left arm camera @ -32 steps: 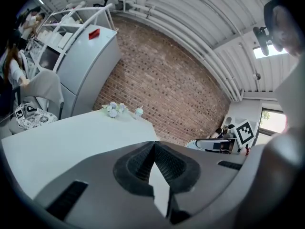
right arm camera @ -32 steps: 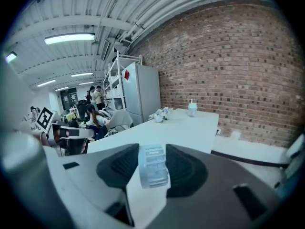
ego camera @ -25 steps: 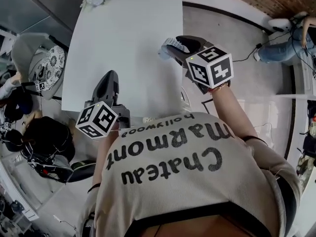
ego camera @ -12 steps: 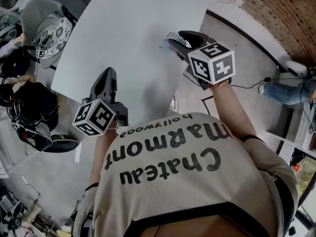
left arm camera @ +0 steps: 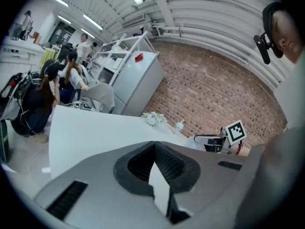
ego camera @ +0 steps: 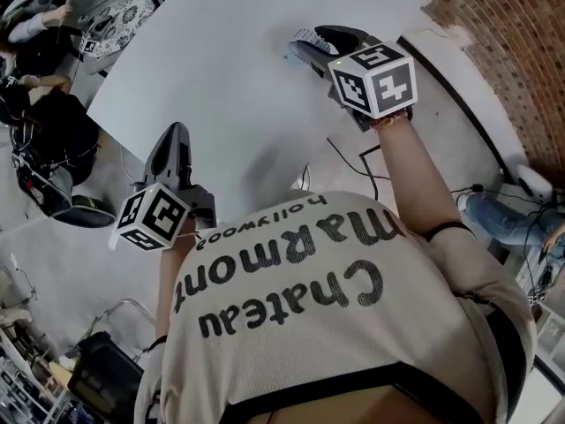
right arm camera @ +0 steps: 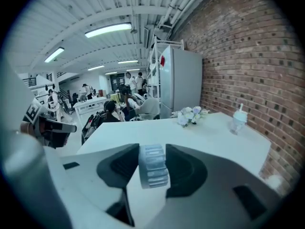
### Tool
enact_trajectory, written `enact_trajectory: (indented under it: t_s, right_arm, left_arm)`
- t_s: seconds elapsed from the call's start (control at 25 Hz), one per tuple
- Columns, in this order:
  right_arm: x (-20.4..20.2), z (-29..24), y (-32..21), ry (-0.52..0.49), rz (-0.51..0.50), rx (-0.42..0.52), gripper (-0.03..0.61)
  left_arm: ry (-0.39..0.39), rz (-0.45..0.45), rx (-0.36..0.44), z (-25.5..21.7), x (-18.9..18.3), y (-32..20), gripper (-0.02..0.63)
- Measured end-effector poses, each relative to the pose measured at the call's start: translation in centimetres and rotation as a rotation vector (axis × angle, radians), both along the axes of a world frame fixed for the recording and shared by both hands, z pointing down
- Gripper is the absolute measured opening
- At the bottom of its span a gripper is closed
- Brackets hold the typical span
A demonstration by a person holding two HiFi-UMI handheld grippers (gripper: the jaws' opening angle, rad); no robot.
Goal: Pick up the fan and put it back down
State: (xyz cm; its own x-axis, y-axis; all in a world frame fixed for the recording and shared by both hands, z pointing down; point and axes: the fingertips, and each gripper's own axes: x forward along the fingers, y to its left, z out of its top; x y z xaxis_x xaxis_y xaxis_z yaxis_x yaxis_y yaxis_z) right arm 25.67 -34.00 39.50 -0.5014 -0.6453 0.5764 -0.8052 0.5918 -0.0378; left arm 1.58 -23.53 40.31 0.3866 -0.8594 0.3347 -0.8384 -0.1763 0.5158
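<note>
R gripper [ego camera: 311,44] clamps the fan [right arm camera: 153,167] above the table [ego camera: 229,51]'s right side, prob. mid-lift before set-down; L gripper [left arm camera: 155,149], clenched w/ nothing in it, hangs at table's near edge, unneeded.

1. You faced a white table [ego camera: 229,51].
2. Pale flowers [right arm camera: 189,115] lay at the table's far end.
3. A lidded cup [right arm camera: 237,120] with a straw stood on the table beside them.
4. A brick wall [right arm camera: 248,56] ran along the table's side.
5. Seated people [right arm camera: 111,109] were beyond the table.
</note>
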Motion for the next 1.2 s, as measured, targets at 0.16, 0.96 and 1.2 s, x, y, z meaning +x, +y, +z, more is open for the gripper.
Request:
enact_trajectory:
  t_s: [0.16, 0.96, 1.2]
  right_arm:
    - [-0.9, 0.4, -1.7, 0.031, -0.059, 0.010, 0.176]
    - [-3.3, 5.1, -8.2, 0.108, -0.147, -0.057, 0.176]
    - [-3.5, 5.7, -8.5, 0.115, -0.154, -0.071, 0.178]
  left_arm:
    - [-0.017, -0.086, 0.007, -0.6, -2.1, 1.2, 0.002]
    - [-0.070, -0.316, -0.004, -1.0, -6.9, 4.7, 0.002]
    - [-0.069, -0.321, -0.010, -1.0, -7.0, 4.2, 0.002]
